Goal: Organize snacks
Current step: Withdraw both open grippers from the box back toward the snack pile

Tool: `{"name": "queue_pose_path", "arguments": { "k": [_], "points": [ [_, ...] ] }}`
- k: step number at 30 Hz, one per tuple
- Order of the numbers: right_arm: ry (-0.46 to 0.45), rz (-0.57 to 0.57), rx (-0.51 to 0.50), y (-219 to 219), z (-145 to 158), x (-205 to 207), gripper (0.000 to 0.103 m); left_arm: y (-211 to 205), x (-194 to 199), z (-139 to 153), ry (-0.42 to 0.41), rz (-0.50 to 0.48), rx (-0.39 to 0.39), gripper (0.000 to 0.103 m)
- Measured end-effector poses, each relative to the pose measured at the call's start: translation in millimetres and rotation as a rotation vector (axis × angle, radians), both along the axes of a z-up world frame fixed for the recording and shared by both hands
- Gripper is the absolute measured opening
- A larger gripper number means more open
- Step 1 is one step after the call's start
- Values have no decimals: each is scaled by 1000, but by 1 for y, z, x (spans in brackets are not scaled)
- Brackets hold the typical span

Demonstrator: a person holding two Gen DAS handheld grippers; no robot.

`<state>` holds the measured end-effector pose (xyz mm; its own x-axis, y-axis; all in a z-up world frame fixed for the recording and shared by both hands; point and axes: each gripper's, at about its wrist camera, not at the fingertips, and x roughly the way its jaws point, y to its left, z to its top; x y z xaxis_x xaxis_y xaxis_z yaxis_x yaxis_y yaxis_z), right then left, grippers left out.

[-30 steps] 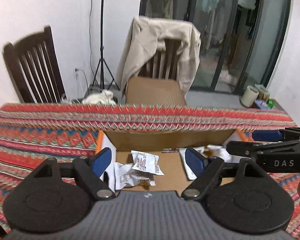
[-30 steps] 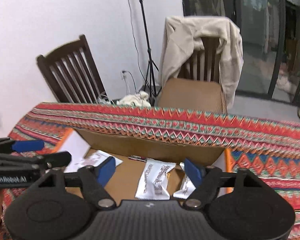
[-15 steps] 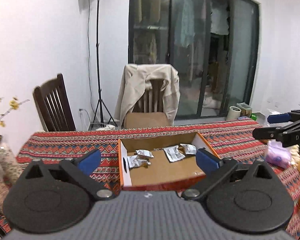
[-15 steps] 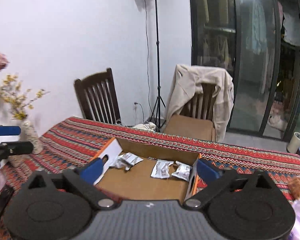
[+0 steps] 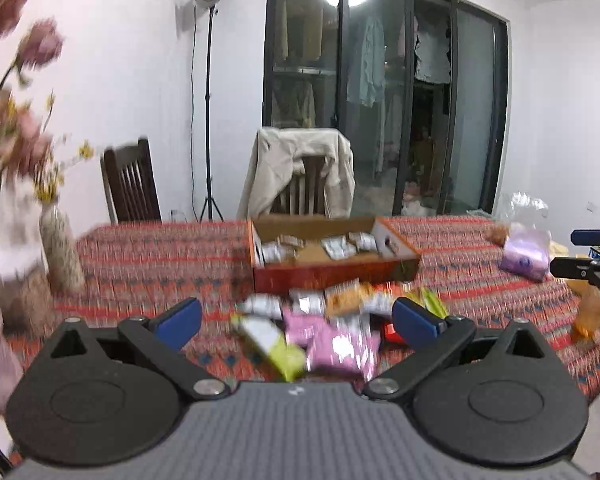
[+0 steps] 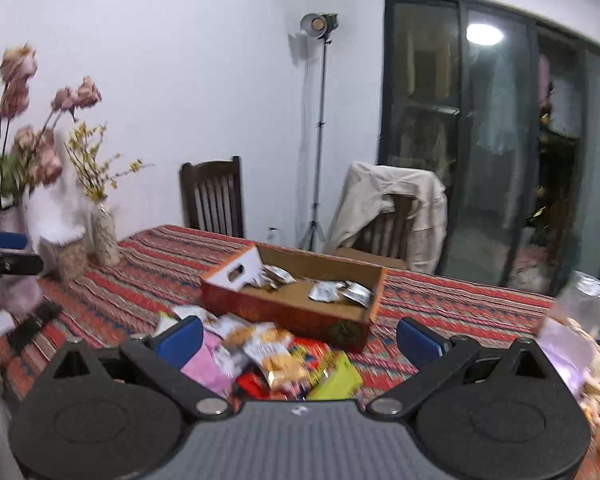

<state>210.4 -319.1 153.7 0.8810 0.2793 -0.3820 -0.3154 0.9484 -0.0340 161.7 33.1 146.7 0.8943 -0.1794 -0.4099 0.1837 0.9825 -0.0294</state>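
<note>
An open cardboard box [image 5: 332, 270] [image 6: 284, 306] stands on the patterned tablecloth with several silver snack packets [image 5: 342, 246] [image 6: 338, 291] inside. A loose pile of snack packs [image 5: 328, 330] [image 6: 276, 356], pink, yellow-green, orange and red, lies on the cloth in front of the box. My left gripper [image 5: 296, 318] is open and empty, held back above the pile. My right gripper [image 6: 298, 340] is open and empty, also above the pile. Each gripper shows at the edge of the other's view.
A vase of flowers [image 5: 60, 248] [image 6: 104, 236] stands at the table's left end. A purple bag [image 5: 526, 252] [image 6: 566, 356] and other bags lie at the right end. Two chairs [image 6: 214, 196] and a light stand [image 6: 318, 140] are behind the table.
Both grippers have pulled back and up from inside the box. The box now looks small and far, and the pile of snacks in front of it has come into view.
</note>
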Motion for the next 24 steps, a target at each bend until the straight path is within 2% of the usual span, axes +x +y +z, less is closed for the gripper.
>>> {"name": "queue_pose_path", "arguments": {
  "k": [4, 8, 11, 13, 17, 24],
  "points": [
    [-38, -42, -25, 8, -46, -37, 103, 10, -14, -49, 60, 37, -64, 103],
    [-49, -8, -54, 21, -94, -59, 103, 13, -21, -97, 123, 145, -25, 103],
    [-12, -27, -4, 23, -130, -65, 103, 24, -20, -122, 192, 177, -72, 103],
    [46, -46, 28, 24, -150, -63, 103, 29, -20, -131, 224, 177, -93, 103],
    [104, -91, 43, 26, -177, -56, 103, 31, -17, -138, 232, 183, -70, 103],
    [73, -105, 70, 25, -181, -44, 103, 26, 1, -145, 235, 157, -70, 103]
  ]
}}
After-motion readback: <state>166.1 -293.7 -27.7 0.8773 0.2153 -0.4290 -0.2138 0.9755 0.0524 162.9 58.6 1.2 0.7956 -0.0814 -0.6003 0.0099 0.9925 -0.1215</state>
